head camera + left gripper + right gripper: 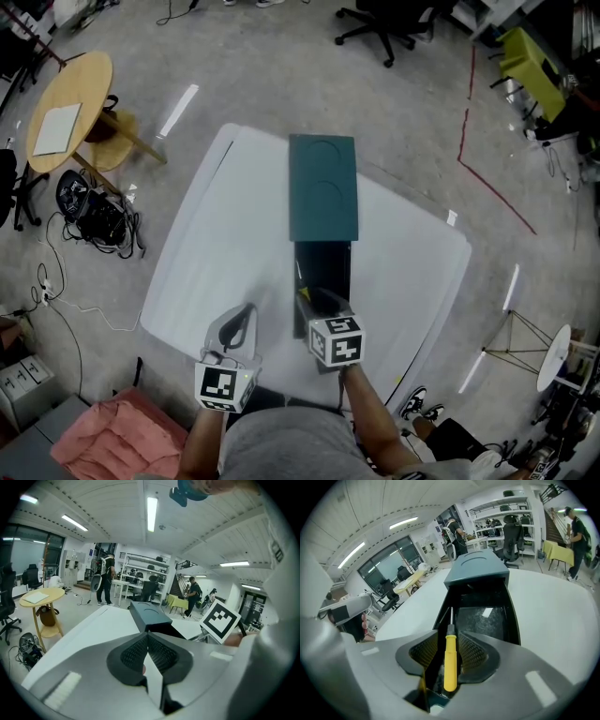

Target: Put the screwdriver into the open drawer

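Note:
The screwdriver (pixel 450 663) has a yellow handle and a dark shaft that points into the open black drawer (pixel 485 613) of a teal cabinet (pixel 323 187). It lies between the pads of my right gripper (pixel 449 634), with a gap on each side, so the jaws stand open over the drawer's near end (pixel 323 267). The right gripper (pixel 319 302) hangs above the drawer front. My left gripper (pixel 239 323) hovers over the white table (pixel 216 244) left of the drawer. In its own view the left gripper (pixel 147 637) has its tips together and nothing between them.
A round wooden table (pixel 70 108) and a tangle of cables (pixel 94 220) lie to the left. A pink cloth (pixel 103 431) is near the person's feet. An office chair (pixel 384 23) stands beyond the table, and a tripod stand (pixel 525 337) at right.

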Demonstrator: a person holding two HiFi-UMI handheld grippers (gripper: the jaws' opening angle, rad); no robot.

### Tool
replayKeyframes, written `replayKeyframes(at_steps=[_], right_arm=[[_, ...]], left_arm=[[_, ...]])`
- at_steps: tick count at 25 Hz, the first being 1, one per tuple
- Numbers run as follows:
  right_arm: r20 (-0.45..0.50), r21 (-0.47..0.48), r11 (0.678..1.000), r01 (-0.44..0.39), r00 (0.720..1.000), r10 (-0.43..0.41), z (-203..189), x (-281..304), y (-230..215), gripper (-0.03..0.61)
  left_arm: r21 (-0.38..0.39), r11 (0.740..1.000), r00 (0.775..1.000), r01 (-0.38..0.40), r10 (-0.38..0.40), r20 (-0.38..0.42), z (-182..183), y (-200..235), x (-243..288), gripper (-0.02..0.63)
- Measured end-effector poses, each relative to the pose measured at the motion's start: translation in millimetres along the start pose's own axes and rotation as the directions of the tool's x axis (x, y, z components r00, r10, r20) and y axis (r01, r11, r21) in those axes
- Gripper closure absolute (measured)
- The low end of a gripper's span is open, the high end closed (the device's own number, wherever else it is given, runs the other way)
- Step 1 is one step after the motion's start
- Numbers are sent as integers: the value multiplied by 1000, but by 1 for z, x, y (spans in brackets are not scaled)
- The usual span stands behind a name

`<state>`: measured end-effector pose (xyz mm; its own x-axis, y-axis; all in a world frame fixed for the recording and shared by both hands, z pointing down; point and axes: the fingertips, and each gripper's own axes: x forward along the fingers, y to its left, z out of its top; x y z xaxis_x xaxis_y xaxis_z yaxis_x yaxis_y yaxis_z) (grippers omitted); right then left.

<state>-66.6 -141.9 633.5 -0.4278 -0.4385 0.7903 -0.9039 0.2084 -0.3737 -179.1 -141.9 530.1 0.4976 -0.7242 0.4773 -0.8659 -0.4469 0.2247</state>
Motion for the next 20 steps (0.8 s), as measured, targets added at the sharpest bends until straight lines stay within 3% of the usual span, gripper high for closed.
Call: replayKeyframes(at_steps=[13,20], right_arm=[[137,-31,999,-8,990,12,24,-48,10,440],[262,-44,999,11,965,1,40,-90,10,449]], left_arm=[[45,999,998,25,-28,59,23,-22,-20,603],[83,996,993,41,-50,111,43,-39,-32,603]])
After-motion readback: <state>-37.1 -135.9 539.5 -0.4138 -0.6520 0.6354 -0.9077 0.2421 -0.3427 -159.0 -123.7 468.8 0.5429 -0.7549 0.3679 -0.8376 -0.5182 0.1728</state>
